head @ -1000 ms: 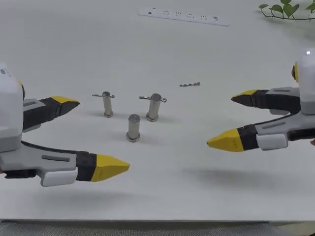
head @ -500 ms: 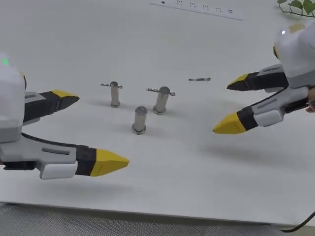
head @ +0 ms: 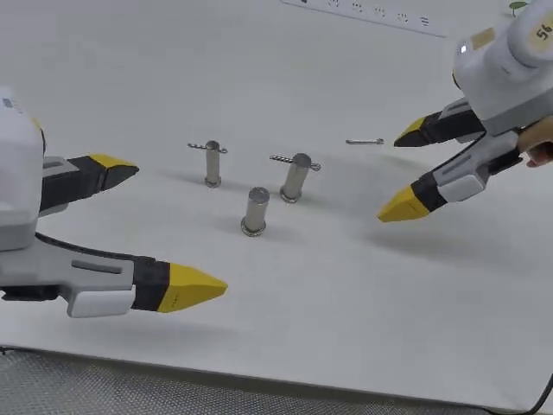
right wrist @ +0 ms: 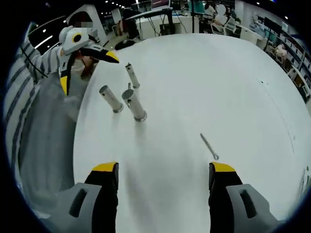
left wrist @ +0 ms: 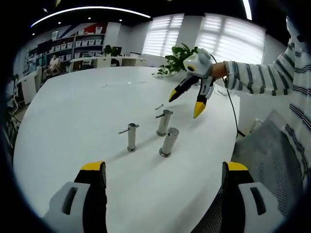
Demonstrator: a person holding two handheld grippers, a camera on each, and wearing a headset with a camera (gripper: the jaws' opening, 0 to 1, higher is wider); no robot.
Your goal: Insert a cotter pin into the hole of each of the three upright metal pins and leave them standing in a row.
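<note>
Three upright metal pins stand mid-table. The far left pin (head: 212, 163) and the far right pin (head: 295, 178) each carry a cotter pin through the top. The near pin (head: 256, 210) has none. A loose cotter pin (head: 365, 141) lies further right, also seen as the cotter pin (right wrist: 209, 146) ahead of the right jaws. My left gripper (head: 177, 225) is open at the near left, well short of the pins, which show as a cluster (left wrist: 167, 141). My right gripper (head: 403, 173) is open, tilted down, just right of the loose cotter pin.
A white power strip (head: 371, 12) lies at the table's far edge. The white table (head: 302, 294) ends in a front edge near the bottom of the head view. A striped sleeve (left wrist: 257, 77) holds the right gripper (left wrist: 192, 97).
The right gripper has moved away and up toward the loose cotter pin, tilting downward. The head camera shifted, so the scene sits lower right. The left gripper has hardly moved.
</note>
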